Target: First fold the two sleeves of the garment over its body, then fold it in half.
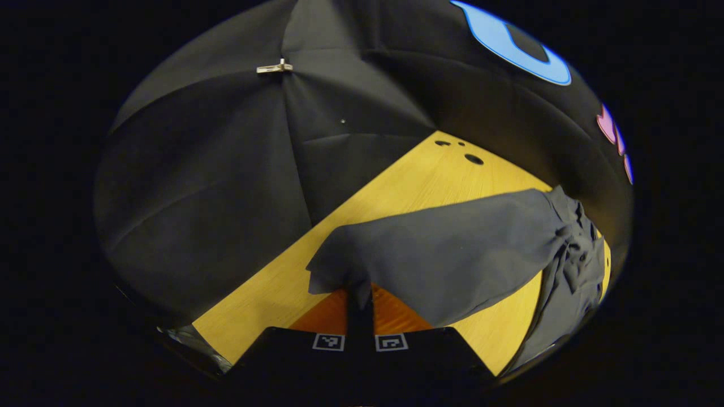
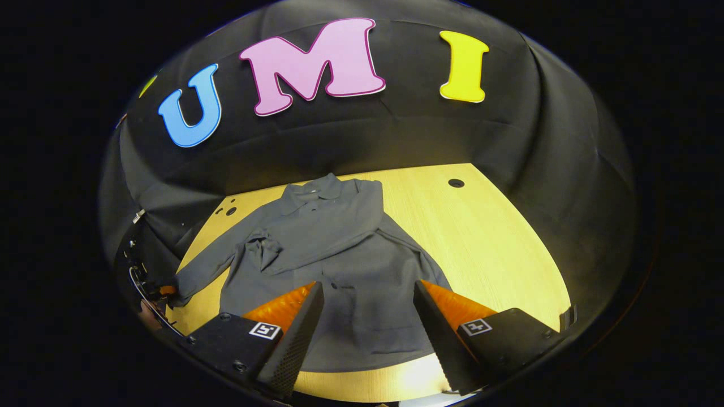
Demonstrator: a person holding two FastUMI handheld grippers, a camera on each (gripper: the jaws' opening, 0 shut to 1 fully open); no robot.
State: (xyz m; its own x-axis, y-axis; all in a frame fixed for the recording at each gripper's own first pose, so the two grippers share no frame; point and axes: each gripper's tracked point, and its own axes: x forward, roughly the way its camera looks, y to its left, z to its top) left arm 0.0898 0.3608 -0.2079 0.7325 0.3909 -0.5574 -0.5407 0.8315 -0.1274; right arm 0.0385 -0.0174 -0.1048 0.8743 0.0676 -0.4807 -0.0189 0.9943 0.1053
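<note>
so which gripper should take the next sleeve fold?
Left, probably. The left gripper is shut on the cuff of the outstretched sleeve. The right gripper is open over the garment, whose other sleeve already lies across the body.

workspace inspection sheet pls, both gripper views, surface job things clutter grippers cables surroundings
Surface: light wooden table, with a few dark round holes.
Job's things: grey garment lying spread on the table, collar at the far side. One sleeve lies folded across the body; the other sleeve is stretched out to the side, its end lifted off the table.
Clutter: nothing seen.
Grippers: left gripper shut on the end of the outstretched sleeve; right gripper open, above the garment's lower part, holding nothing.
Cables: nothing seen.
Surroundings: black cloth wall around the table, with a small metal clip on it.
</note>
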